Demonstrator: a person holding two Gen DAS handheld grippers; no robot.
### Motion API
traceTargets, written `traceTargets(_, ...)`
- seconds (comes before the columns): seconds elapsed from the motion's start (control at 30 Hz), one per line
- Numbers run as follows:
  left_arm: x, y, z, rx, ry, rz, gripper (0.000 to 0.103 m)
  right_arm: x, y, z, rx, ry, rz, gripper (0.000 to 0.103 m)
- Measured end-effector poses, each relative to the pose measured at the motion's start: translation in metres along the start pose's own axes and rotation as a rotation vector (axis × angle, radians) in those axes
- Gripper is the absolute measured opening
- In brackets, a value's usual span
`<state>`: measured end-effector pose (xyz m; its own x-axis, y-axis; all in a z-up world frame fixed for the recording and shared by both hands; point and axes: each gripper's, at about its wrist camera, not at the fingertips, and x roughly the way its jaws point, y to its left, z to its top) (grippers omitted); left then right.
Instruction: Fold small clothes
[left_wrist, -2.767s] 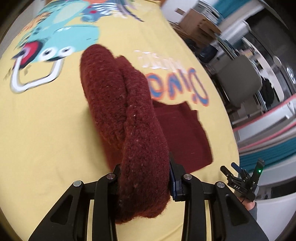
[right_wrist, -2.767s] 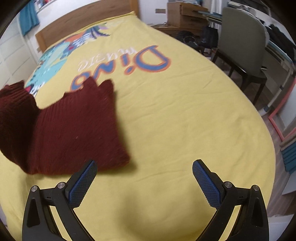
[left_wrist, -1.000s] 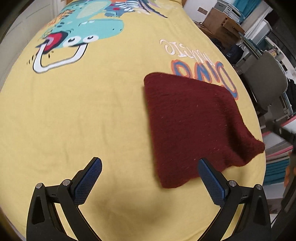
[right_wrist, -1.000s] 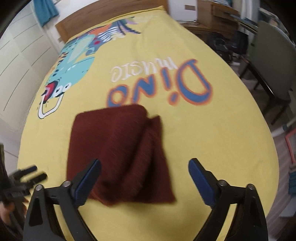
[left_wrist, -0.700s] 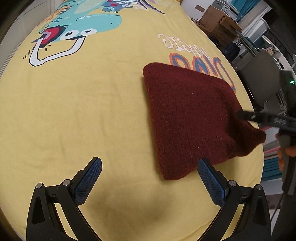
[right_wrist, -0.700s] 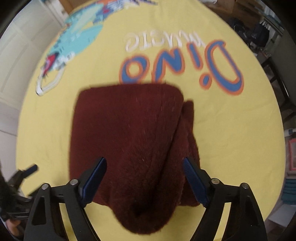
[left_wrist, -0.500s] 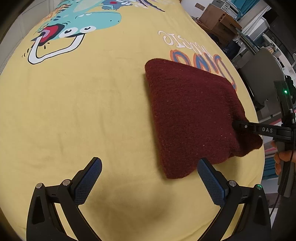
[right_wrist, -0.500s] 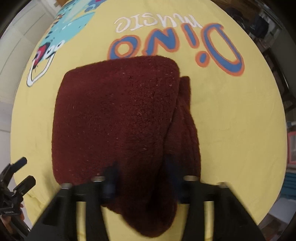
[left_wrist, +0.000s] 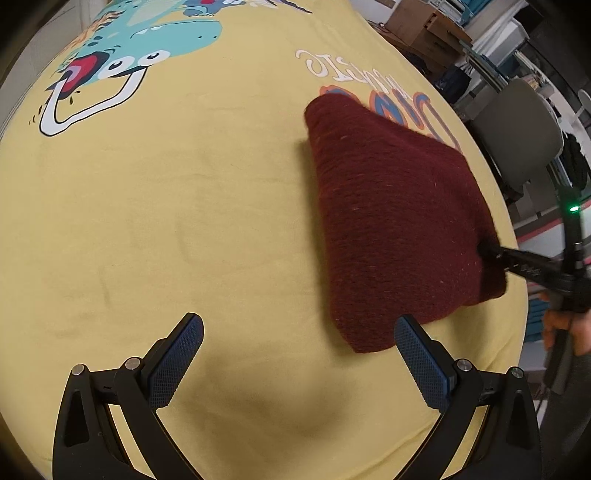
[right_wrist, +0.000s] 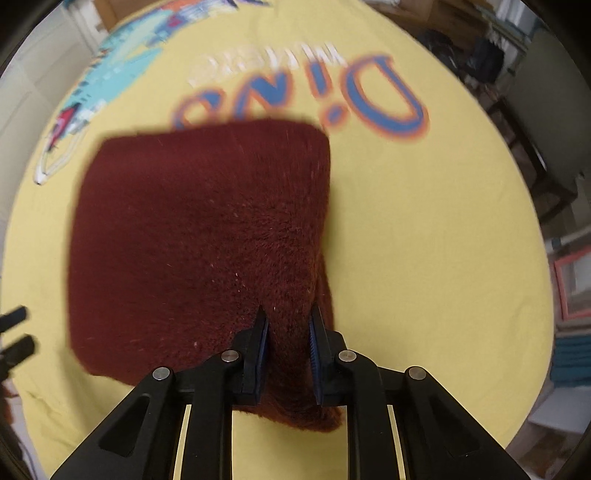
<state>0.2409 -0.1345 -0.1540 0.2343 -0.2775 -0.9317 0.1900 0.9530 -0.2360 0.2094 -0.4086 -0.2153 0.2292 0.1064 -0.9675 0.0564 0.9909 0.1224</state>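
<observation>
the right claw (right_wrist: 287, 325), jaws just closing, pinches the near edge of the maroon knit (right_wrist: 199, 236) on the yellow bedspread (left_wrist: 184, 221), likely to fold it; the left claw (left_wrist: 295, 350) hangs spread.

Folded maroon knitted garment (left_wrist: 399, 221) lay on the yellow dinosaur-print bedspread (left_wrist: 184, 221), over its printed lettering, right of the left gripper (left_wrist: 295, 354), grey chair (left_wrist: 524, 140) beyond the bed's right edge.

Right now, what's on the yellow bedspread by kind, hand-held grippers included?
Maroon knitted garment: 1, folded, lying on the yellow bedspread
Hand-held grippers: 2, the left hand-held gripper open, the right hand-held gripper shut on the garment's edge
Total: 3
</observation>
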Motion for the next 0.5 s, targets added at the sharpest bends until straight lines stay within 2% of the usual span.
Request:
traceTargets(0.07,0.001,-0.001,-0.001,0.004,0.006,0.005,0.102,0.005,-0.011,-0.001,0.056,-0.013,0.036,0.026)
traceTargets(0.17,0.003,-0.001,-0.001,-0.001,0.01,0.007,0.102,-0.001,-0.018,0.0,0.092,-0.036,0.054,0.064)
traceTargets(0.2,0.003,-0.001,0.0,-0.002,0.011,0.009,0.102,-0.004,-0.019,0.002,0.092,-0.041,0.063,0.07)
traceTargets(0.27,0.004,-0.002,0.0,-0.002,0.011,0.008,0.102,-0.009,-0.019,0.004,0.097,-0.041,0.098,0.071)
traceTargets(0.43,0.007,-0.008,0.007,0.007,0.022,0.001,0.102,-0.03,-0.009,0.008,0.062,-0.089,0.095,0.079)
traceTargets(0.5,0.007,-0.011,0.013,0.017,0.016,-0.001,0.102,-0.038,-0.007,0.011,0.05,-0.11,0.119,0.085)
